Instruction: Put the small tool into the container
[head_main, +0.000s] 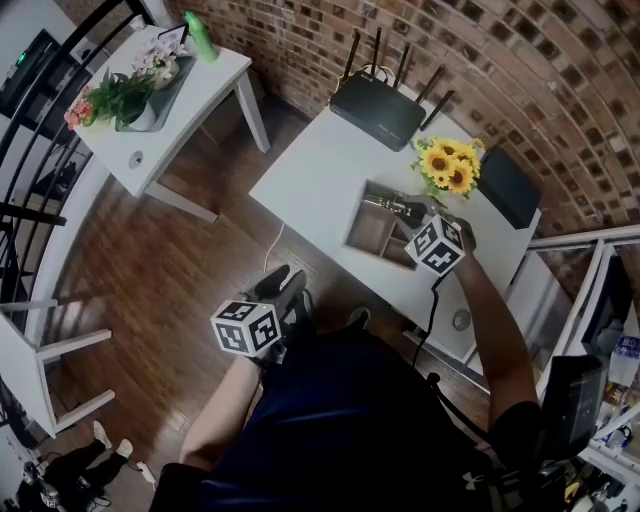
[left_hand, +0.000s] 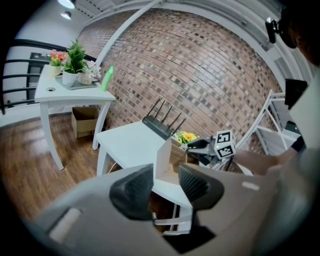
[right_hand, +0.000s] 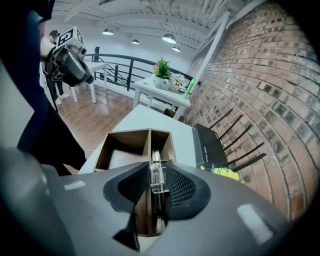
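Observation:
A wooden container (head_main: 368, 232) with two compartments stands on the white table (head_main: 310, 170). My right gripper (head_main: 388, 206) reaches down over it. In the right gripper view a thin metal tool with a spring (right_hand: 156, 172) stands in the narrow compartment of the container (right_hand: 122, 136), between the jaws of the right gripper (right_hand: 156, 189). The pads stand slightly apart from it, so the gripper is open. My left gripper (head_main: 286, 284) hangs low beside my lap, away from the table, open and empty. The left gripper (left_hand: 165, 187) looks toward the container (left_hand: 172, 154).
A black router (head_main: 378, 105), yellow sunflowers (head_main: 448, 165) and a black box (head_main: 508, 187) sit at the table's far side by the brick wall. A second white table (head_main: 205, 85) with potted plants and a green bottle (head_main: 200, 35) stands left. A railing lines the left edge.

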